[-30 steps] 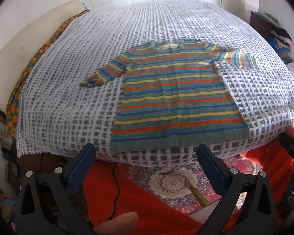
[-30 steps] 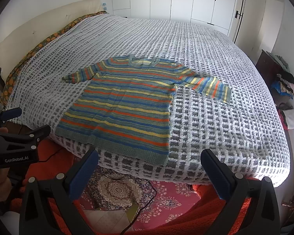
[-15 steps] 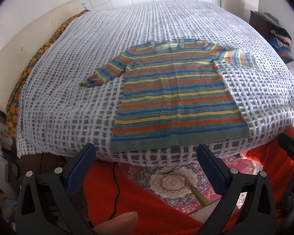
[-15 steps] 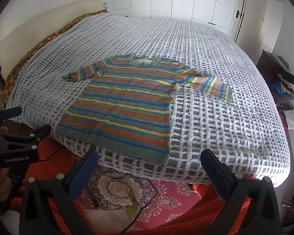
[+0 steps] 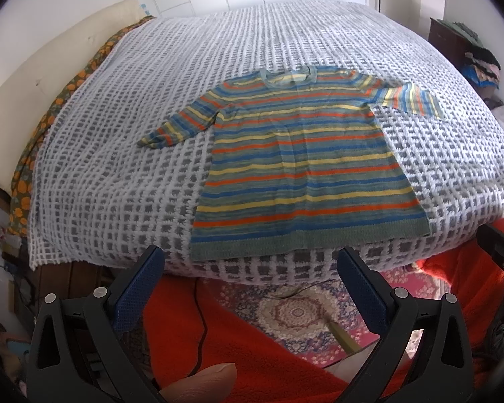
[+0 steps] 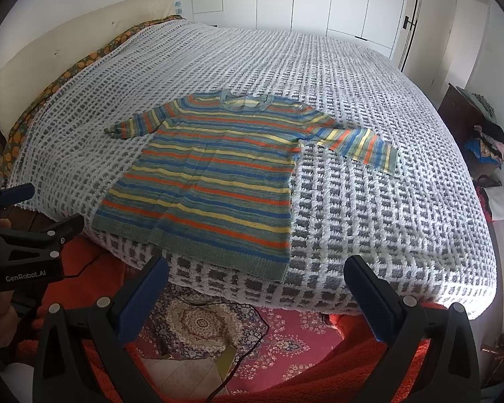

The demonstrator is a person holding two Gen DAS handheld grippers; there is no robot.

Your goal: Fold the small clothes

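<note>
Striped sweater [image 5: 305, 164], flat and face-up on the bed [image 5: 124, 154], hem at the near edge, both sleeves spread, no fold yet made. Your left tool [image 5: 250, 265] and right tool [image 6: 257, 275] hang short of the bed edge, each with its blue pads wide apart and nothing between them. Over the last second almost nothing has changed: the sweater lies as it did, and only the right view has drifted slightly. Folding has therefore, by this reading, not begun; a sleeve or hem corner is your likely first grasp. Beneath the sweater lies a white-and-grey waffle-weave bedspread [image 6: 369, 201]. Beyond: a cream headboard [image 5: 34, 77] at left, white wardrobe doors [image 6: 319, 0] behind, a patterned rug [image 6: 198, 325] below the tools.
</note>
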